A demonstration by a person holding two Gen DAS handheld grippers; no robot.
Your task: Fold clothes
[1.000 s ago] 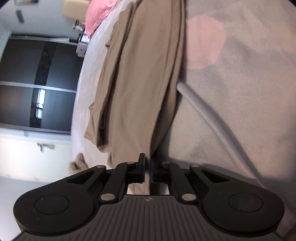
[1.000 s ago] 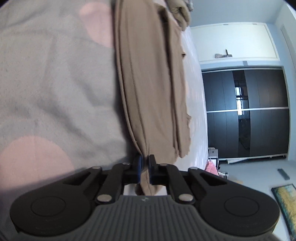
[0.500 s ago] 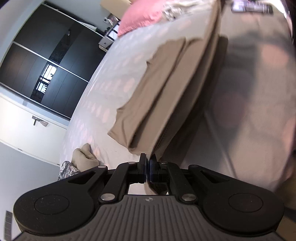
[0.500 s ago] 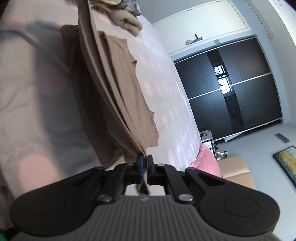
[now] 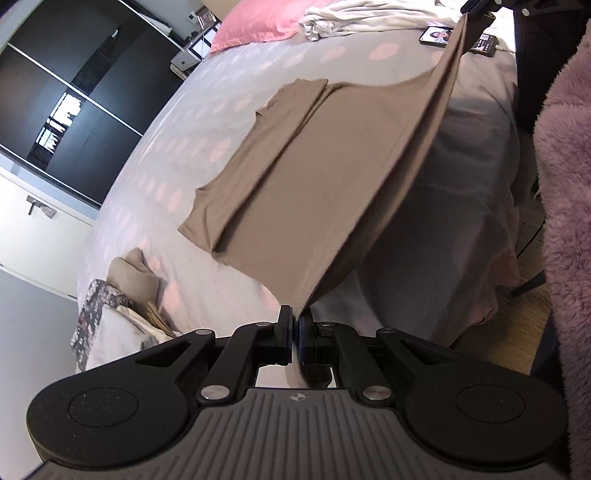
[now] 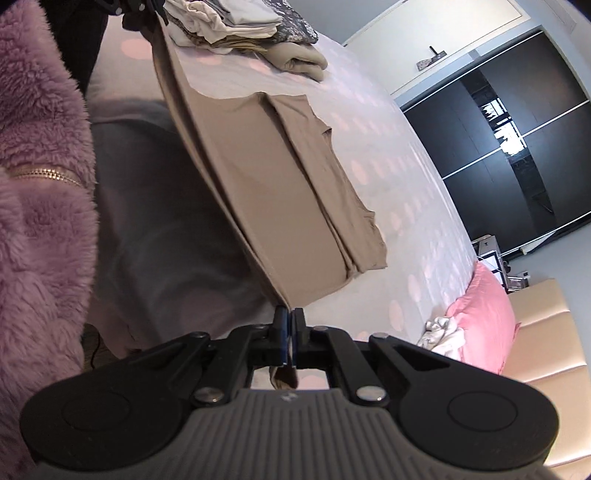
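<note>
Left gripper (image 5: 294, 325): jaws pinched tight on corner of tan shirt (image 5: 314, 184)
Right gripper (image 6: 289, 325): jaws squeezed together on other corner of same shirt
Shirt edge pulled straight between both, lifted off bed (image 5: 166, 155); far folded part lies flat on dotted sheet
Fuzzy purple sleeve (image 6: 40, 184) just beside
Further off: folded clothes pile (image 6: 240, 22), pink pillow (image 5: 258, 22), phone (image 5: 437, 35), dark wardrobe doors (image 6: 517, 147)
</note>
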